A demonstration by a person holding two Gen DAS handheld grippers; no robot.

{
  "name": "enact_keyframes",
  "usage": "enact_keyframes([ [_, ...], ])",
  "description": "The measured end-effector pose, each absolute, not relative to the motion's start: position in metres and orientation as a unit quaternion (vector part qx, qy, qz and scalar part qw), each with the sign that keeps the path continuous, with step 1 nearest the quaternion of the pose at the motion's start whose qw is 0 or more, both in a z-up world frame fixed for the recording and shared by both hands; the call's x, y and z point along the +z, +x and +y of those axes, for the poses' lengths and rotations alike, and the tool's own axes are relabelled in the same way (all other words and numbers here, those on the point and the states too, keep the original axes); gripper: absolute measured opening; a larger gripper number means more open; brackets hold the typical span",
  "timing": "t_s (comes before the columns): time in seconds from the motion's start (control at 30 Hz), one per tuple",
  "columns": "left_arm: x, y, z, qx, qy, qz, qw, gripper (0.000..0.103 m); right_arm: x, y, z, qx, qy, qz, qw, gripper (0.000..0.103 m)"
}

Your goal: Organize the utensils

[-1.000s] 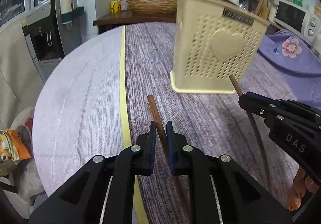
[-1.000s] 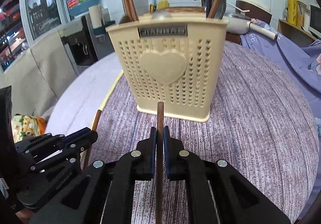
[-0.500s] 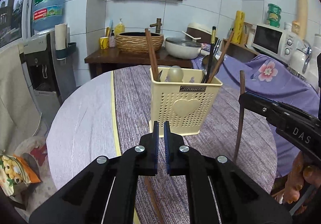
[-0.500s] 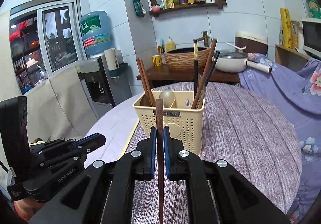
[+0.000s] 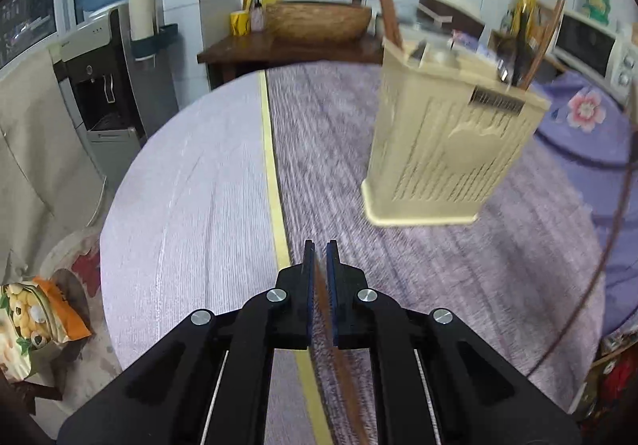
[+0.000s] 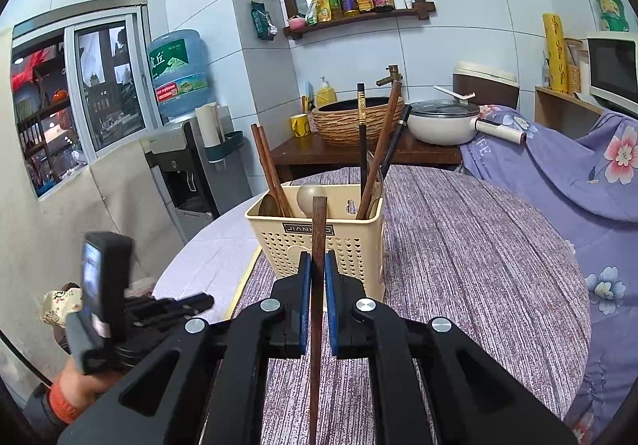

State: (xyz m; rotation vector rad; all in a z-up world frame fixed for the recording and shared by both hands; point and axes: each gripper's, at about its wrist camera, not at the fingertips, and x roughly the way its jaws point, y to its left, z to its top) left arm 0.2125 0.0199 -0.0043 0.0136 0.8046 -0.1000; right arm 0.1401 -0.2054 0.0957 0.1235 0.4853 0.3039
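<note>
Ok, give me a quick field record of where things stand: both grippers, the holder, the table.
left gripper: shut on a brown chopstick, blurred, low over the table
right gripper: shut on a chopstick, upright, tip in front of the holder
holder: cream, perforated, upright on the table
holder contents: two brown chopsticks left; black and brown ones right; a spoon between

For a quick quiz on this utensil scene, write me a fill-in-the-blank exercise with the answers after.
1. The right gripper is shut on a brown ____.
2. The cream utensil holder stands on the ____ tablecloth.
3. The black chopstick stands in the holder's ____ compartment.
4. The left gripper is shut on a wooden chopstick; it points ____ of the holder.

Answers: chopstick; purple; right; left
</note>
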Motion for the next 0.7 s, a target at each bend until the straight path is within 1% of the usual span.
enact_keyframes([
  [0.13,-0.036,0.227,0.015,-0.043,0.008,0.425,0.904,0.006,0.096,0.138,-0.204,0.148,0.056,0.237,0.958,0.007],
  [0.27,-0.058,0.241,0.013,-0.027,0.006,0.439,0.898,0.006,0.097,0.136,-0.202,0.147,0.054,0.236,0.959,0.007],
  [0.5,-0.064,0.237,0.004,-0.009,0.019,0.415,0.91,0.007,0.098,0.132,-0.199,0.15,0.051,0.235,0.959,0.007],
  [0.67,-0.06,0.241,0.015,-0.03,-0.04,0.431,0.901,0.007,0.098,0.132,-0.199,0.149,0.051,0.236,0.959,0.007],
  [0.7,-0.059,0.243,0.014,-0.028,-0.036,0.43,0.902,0.007,0.098,0.132,-0.199,0.149,0.05,0.236,0.959,0.007],
])
